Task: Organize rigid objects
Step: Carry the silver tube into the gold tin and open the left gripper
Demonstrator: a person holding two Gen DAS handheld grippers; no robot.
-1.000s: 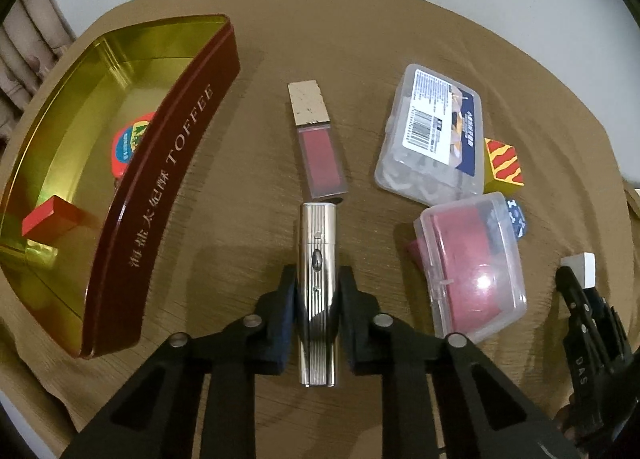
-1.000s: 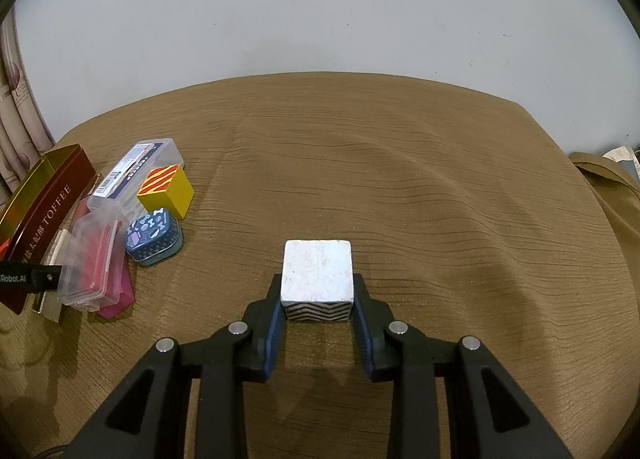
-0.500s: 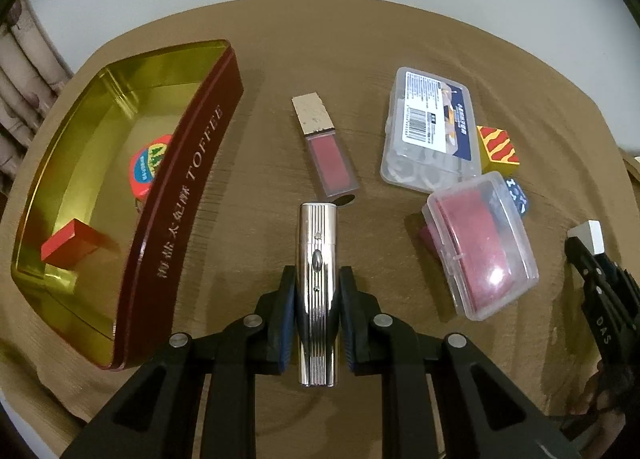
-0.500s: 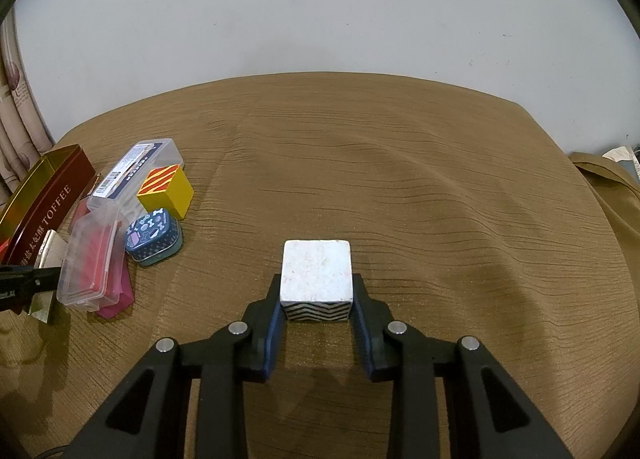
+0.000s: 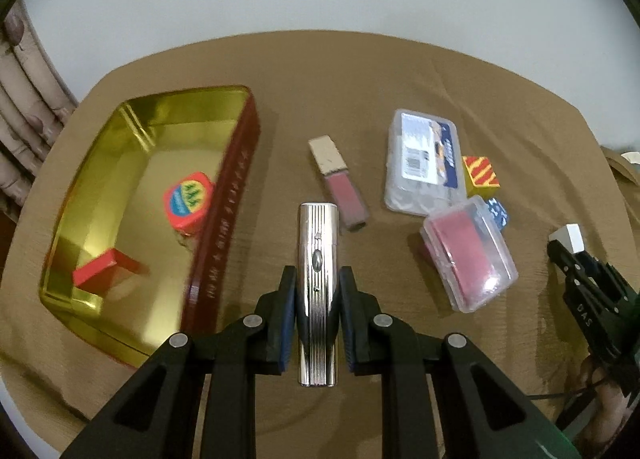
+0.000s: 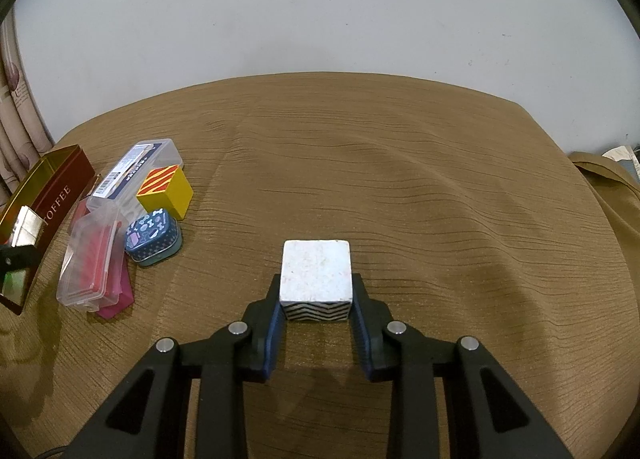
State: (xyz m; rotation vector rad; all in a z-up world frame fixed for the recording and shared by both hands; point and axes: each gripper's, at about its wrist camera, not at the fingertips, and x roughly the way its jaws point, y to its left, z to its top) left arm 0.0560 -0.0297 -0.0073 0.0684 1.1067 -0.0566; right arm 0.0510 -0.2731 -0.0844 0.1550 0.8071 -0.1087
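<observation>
My left gripper is shut on a ribbed silver case and holds it above the cloth, just right of the open gold TOFFEE tin. The tin holds a round red-orange item and a red block. My right gripper is shut on a white cube with a black zigzag side, low over the brown cloth. The right gripper and cube also show at the right edge of the left wrist view.
On the cloth lie a pink lip-gloss tube, a clear labelled box, a clear box with red contents, a yellow-red striped cube and a small blue patterned tin. A curtain hangs at left.
My left gripper has lifted and pulled back with the silver case, so the tin and objects look farther off. The right gripper and white cube have not moved.
</observation>
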